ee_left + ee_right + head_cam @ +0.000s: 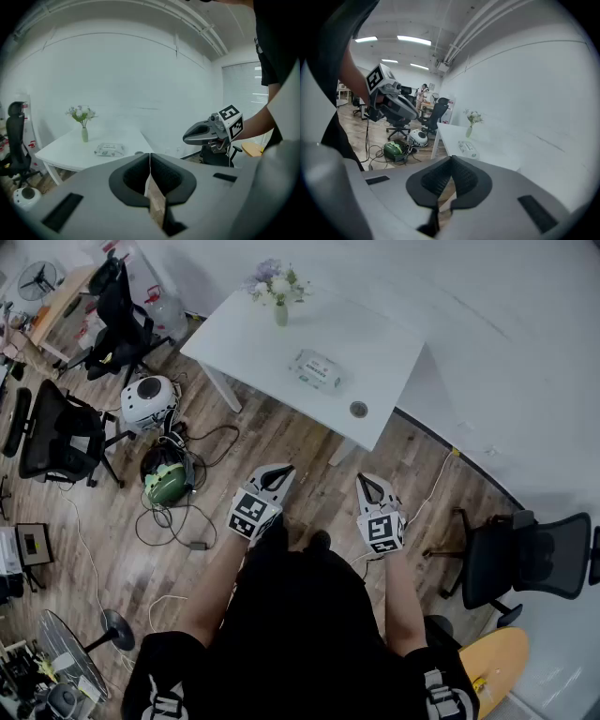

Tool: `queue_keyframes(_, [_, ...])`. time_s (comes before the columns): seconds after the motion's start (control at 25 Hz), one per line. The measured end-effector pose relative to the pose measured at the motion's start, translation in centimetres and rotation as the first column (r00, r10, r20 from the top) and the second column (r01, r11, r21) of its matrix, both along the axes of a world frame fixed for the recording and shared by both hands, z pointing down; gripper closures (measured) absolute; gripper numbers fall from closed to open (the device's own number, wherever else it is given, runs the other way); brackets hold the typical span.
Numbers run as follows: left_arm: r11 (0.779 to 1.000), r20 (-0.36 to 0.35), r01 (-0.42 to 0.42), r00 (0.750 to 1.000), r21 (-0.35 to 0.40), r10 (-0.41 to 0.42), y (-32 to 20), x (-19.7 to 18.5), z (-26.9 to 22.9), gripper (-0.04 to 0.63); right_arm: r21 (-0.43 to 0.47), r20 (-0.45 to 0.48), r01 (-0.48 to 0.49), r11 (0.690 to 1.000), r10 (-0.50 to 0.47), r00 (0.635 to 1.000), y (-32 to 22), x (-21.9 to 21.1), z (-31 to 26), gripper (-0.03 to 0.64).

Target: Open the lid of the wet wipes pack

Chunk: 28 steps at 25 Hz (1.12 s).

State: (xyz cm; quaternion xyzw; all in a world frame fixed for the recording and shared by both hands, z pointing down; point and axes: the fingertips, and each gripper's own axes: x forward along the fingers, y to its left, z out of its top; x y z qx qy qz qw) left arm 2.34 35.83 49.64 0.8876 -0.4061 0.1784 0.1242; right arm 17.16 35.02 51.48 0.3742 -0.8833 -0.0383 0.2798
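Head view: the wet wipes pack [316, 369] is too small for me to read its print or tell how the lid sits, and the round thing [358, 410] near the table [375, 343] edge is too small to ID. The black chair [530, 559] on the rt runs off the frame, same w/ the office chair [14, 136] at the left rim of the left gripper view. In the right gripper view, the person [423, 92] far back is too small to make out.

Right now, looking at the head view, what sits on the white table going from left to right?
vase of flowers → wet wipes pack → small round dark object, near the table's front edge
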Motion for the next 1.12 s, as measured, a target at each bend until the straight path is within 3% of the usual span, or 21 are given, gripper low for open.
queue_keyframes(0.2, [0.999,0.025,0.005,1.0,0.037,-0.006,1.1,3.8,-0.6,0.574,0.002,-0.025,-0.011,1.0,0.011,1.0,1.6,5.1,1.0,0.603])
queue_keyframes(0.48, [0.999,0.032,0.037,0.999,0.023,-0.038,5.0,5.5,-0.3,0.574,-0.031,0.047,-0.034,0.999,0.036,0.998,4.3,8.6,1.5,0.603])
queue_keyframes(0.8, [0.995,0.031,0.096,0.995,0.0,-0.096,7.1,5.1,0.7,0.574,-0.059,0.08,0.034,0.998,-0.029,0.996,5.2,8.4,1.8,0.601])
queue_keyframes(1.12, [0.994,0.023,0.107,0.994,0.01,-0.108,5.3,3.7,0.5,0.574,-0.047,0.075,0.065,0.997,-0.062,0.995,3.7,6.2,1.4,0.601])
